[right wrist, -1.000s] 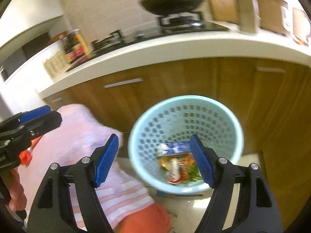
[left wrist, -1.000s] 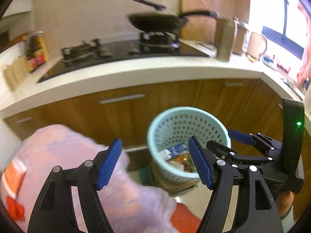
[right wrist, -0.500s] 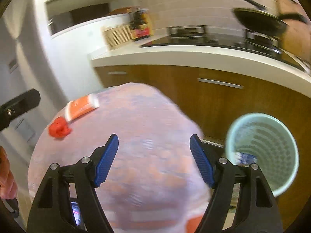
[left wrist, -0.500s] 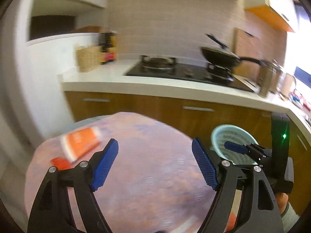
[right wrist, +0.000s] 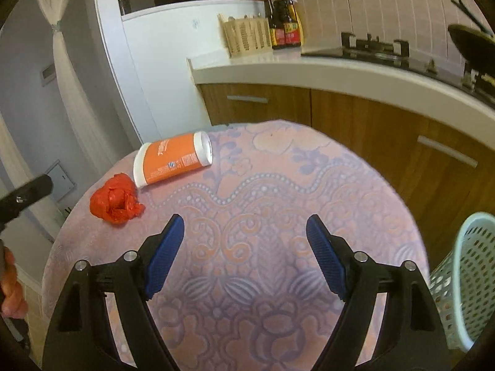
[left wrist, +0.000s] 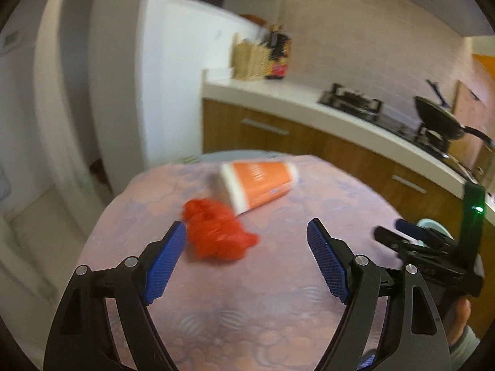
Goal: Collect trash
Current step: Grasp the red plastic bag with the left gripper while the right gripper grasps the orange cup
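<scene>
Kitchen corner: round table [right wrist: 278,185] under a pink patterned cloth, wood cabinets [right wrist: 355,117] and a white counter [right wrist: 309,68] behind it from 12 to 3 o'clock.

Left gripper [left wrist: 247,266]: jaws spread wide, nothing between the blue pads [left wrist: 164,266], touching nothing. It hangs over the cloth. Crumpled red wrapper [left wrist: 216,235] sits just inside the left pad at about 11 o'clock from the gap; close to it, contact not resolvable, frame is motion-blurred.

Right gripper [right wrist: 244,256]: jaws equally wide apart, empty, pads over bare cloth. In the left view it shows at 3 o'clock [left wrist: 399,235], fingers parted.

Trash on the table:
- red wrapper [right wrist: 116,201], balled up and glossy, near the table edge at 10 o'clock in the right view
- orange tub [right wrist: 173,159] with white ends, lying on its side, at 11 o'clock, just beside the wrapper and beyond it; a narrow gap between them in the right view. In the left view it lies at 12 o'clock [left wrist: 260,182], blurred.

Pale blue perforated bin [right wrist: 464,278] at 4 o'clock off the table edge, lower than the tabletop, well apart from both trash items.

Counter: wicker basket [right wrist: 247,37] and dark sauce bottles [right wrist: 286,24] at 12 o'clock, gas hob [right wrist: 374,49] and black pan [right wrist: 473,43] at 2 o'clock.
</scene>
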Demonstrator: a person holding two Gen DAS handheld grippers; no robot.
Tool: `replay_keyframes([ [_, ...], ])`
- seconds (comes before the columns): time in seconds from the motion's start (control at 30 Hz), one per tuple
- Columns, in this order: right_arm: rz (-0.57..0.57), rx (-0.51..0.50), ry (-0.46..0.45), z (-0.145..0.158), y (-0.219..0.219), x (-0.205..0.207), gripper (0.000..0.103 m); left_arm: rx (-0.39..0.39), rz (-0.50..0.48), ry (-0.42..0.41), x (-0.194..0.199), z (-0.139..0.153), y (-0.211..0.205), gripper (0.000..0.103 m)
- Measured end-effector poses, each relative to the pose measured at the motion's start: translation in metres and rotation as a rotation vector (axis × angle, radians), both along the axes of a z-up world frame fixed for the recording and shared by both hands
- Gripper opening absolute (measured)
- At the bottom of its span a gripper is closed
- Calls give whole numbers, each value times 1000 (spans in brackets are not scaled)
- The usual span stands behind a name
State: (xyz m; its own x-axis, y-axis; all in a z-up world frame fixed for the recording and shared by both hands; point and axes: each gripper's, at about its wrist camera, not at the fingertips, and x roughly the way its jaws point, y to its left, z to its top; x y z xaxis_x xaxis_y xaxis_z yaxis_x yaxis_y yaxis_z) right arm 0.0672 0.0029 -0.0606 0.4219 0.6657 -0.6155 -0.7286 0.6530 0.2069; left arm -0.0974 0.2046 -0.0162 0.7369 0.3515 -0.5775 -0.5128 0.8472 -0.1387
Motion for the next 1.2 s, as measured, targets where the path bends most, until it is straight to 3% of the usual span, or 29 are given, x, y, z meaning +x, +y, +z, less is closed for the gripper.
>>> replay_keyframes([
  [0.27, 1, 4, 34, -4, -4, 8, 78, -75, 108, 9, 17, -44, 45, 78],
  [0.43, 17, -13, 11, -3, -1, 3, 78, -110, 78, 29, 30, -67, 51, 80],
  [0.73, 115, -86, -3, 13, 35, 11, 78, -100, 34, 38, 35, -72, 44, 80],
  [1.0, 159, -128, -81, 31, 71, 19, 78, -81, -35, 57, 43, -75, 35, 55],
  [1.2, 159, -131, -119, 34, 99, 33, 79, -103, -18, -19, 28, -71, 38, 45],
])
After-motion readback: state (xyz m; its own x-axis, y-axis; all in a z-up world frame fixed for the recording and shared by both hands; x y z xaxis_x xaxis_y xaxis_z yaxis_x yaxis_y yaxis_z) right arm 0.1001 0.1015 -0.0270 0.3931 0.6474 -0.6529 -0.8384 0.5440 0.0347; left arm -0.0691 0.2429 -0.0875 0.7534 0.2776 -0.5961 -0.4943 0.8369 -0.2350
